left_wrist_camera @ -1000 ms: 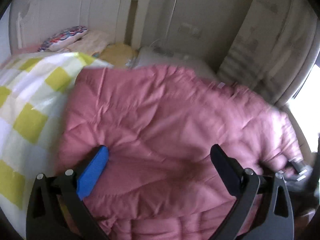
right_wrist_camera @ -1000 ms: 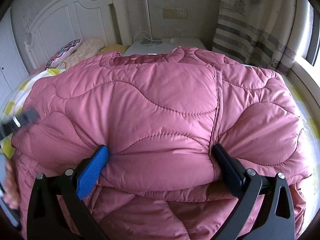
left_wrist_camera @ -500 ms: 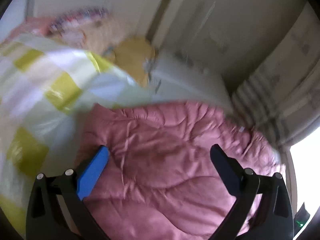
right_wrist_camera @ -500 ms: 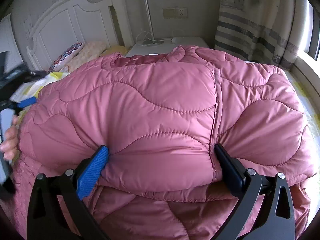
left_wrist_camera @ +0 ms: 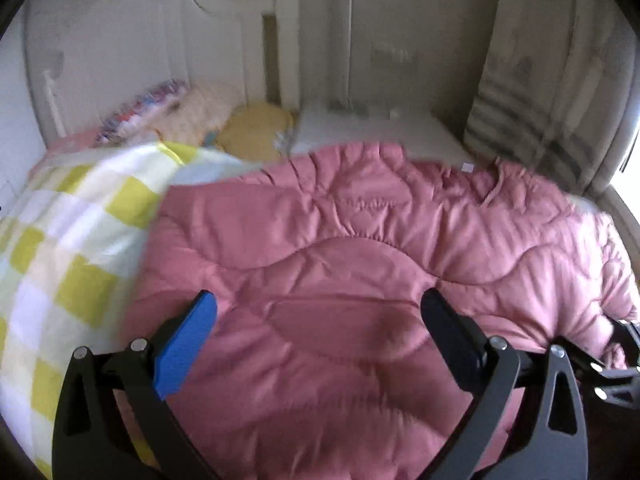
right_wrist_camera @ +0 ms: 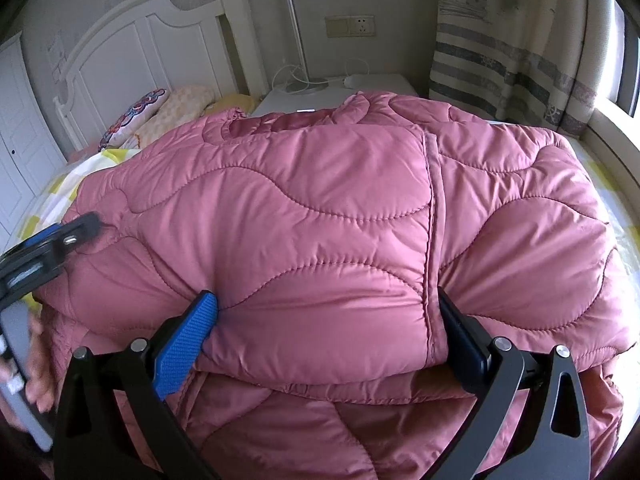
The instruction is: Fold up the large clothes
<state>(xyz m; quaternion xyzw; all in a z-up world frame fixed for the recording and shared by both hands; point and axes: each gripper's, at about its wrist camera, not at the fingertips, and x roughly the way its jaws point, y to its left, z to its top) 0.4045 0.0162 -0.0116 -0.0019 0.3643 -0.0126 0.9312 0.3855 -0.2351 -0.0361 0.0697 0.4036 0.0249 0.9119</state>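
Right tool [right_wrist_camera: 326, 328] of mine is clamped wide around a thick folded roll of the pink quilted coat [right_wrist_camera: 320, 216], which lies heaped across the bed [right_wrist_camera: 628, 240], while my left tool [left_wrist_camera: 318, 326] hangs released above the coat's left side with nothing between its fingers. I judge I am mid-fold, pinning the doubled layer in place, and next my left tool needs to find a free edge to bring over. Motion blur smears the left view, the sleeves and hem are buried under padding, and the checked bedding [left_wrist_camera: 72, 240] hides the coat's far corner.
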